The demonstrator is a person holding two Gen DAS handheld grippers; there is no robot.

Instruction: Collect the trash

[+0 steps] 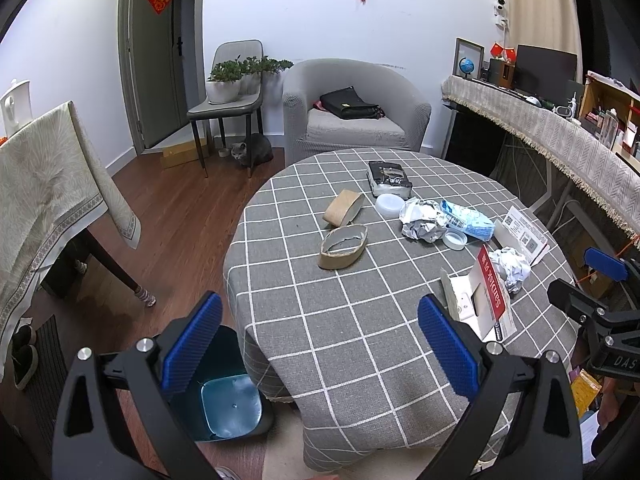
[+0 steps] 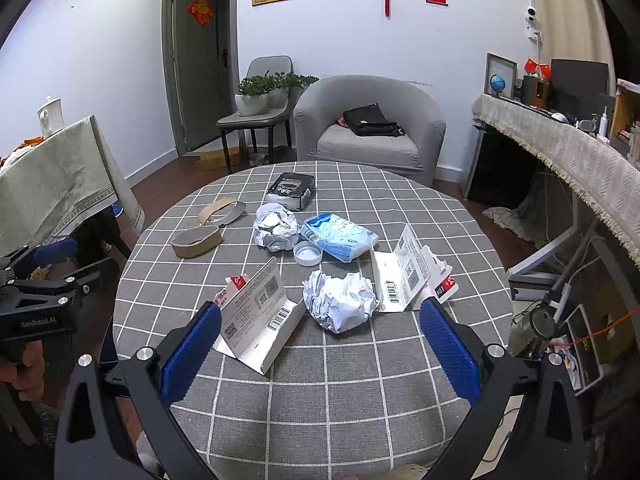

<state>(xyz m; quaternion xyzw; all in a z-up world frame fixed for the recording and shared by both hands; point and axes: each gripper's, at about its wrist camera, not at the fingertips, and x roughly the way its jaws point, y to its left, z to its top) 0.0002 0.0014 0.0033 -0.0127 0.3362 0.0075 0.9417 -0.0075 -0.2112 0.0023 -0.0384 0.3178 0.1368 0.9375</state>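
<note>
Blue-padded fingers of the right claw [image 2: 320, 354] stand wide apart and hold nothing, hovering over the near part of the table [image 2: 340, 400]. Just ahead of them, a little toward the centre line, lies a crumpled paper ball [image 2: 340, 300], flanked by 2 opened card packages: one [image 2: 260, 320] touching or nearly touching the left finger, its long axis running away and to the right, the other [image 2: 404, 276] beyond the right finger.

Further off sit a bottle cap [image 2: 307, 253], a blue-and-white packet [image 2: 340, 237], a second crumpled ball [image 2: 276, 226] and 2 flattened cardboard rings [image 2: 196, 242].

On the other side, the left claw [image 1: 320, 348] is equally wide and empty, poised at the table's left edge with the blue bin [image 1: 228, 404] directly below its left finger, on the floor.

So the right claw is plainly nearer the paper ball, which lies straight ahead and slightly down; the bin sits to the left, probably within the left claw's reach, though the fisheye makes that hard to judge.
</note>
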